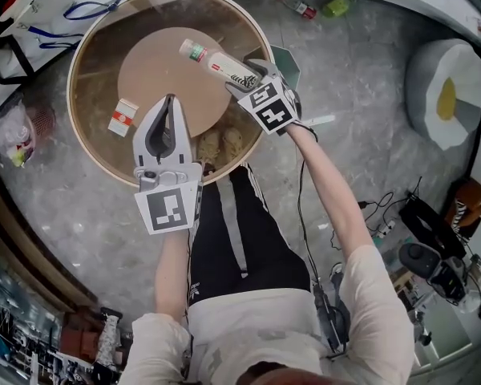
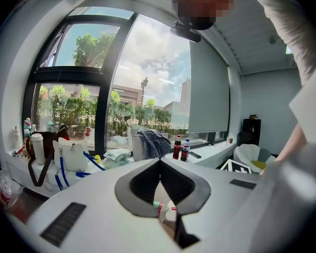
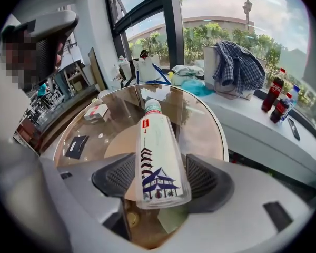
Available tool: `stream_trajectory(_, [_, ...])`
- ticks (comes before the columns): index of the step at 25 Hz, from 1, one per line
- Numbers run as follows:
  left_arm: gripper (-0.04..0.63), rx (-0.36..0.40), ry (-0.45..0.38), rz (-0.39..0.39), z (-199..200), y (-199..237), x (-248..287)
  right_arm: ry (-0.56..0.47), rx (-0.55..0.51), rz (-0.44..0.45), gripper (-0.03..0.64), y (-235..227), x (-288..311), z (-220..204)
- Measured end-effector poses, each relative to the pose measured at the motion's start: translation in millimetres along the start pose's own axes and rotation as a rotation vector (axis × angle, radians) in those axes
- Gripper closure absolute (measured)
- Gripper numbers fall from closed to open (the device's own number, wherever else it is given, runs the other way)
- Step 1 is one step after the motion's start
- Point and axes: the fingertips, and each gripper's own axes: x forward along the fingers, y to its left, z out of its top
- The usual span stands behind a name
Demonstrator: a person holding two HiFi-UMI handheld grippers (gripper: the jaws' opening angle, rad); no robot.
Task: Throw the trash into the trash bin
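Note:
A clear bottle [image 1: 216, 62] with a green cap, a red mark and a blue pagoda print lies slanted over the round glass table [image 1: 72, 115]. My right gripper [image 1: 244, 83] points steeply down at its base end. In the right gripper view the bottle [image 3: 157, 141] fills the gap of the right gripper [image 3: 157, 178] and both pads touch its sides. My left gripper [image 1: 170, 99] hovers over the table, left of the bottle, tips together and empty. In the left gripper view the left gripper [image 2: 159, 162] is shut, and the bottle's cap [image 2: 158, 206] shows behind the tips.
A small red-and-white box [image 1: 123, 117] lies on the table at the left, also visible as the box [image 3: 96, 111]. Two bottles [image 1: 301, 8] lie on the floor beyond. A white egg-shaped seat [image 1: 445, 95] is at the right. The person's legs reach the table's near edge.

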Motion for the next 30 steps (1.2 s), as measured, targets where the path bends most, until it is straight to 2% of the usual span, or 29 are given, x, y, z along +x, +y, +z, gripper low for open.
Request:
stream_trajectory(5, [0.584, 0.016, 0.003, -0.021, 0.2, -11.0, 1.3, -0.084, 0.022, -0.044, 0.314, -4.4, -23.0, 17.7])
stream_trajectory(9, [0.584, 0.008, -0.007, -0.046, 13.6, -23.8, 8.9, -0.206, 0.101, -0.091, 0.316, -10.6, -66.6, 42.8])
stream_trajectory(13, [0.584, 0.014, -0.014, -0.076, 31.1, -37.1, 13.8, -0.364, 0.188, -0.164, 0.316, -8.5, -136.2, 70.0])
stream_trajectory(19, [0.584, 0.04, -0.044, -0.178, 95.1, -89.3, 5.8, -0.57, 0.298, -0.31, 0.316, 0.7, -280.7, 90.8])
stream_trajectory(24, [0.584, 0.068, -0.104, -0.259, 164.0, -132.1, -2.4, -0.739, 0.293, -0.458, 0.316, 9.6, -391.7, 111.4])
stream_trajectory(27, [0.584, 0.081, -0.138, -0.318, 194.0, -152.5, -23.3, -0.807, 0.369, -0.48, 0.316, 27.6, -436.1, 105.1])
stream_trajectory(30, [0.584, 0.081, -0.16, -0.342, 212.2, -166.5, -40.2, -0.84, 0.412, -0.511, 0.316, 36.7, -467.3, 96.3])
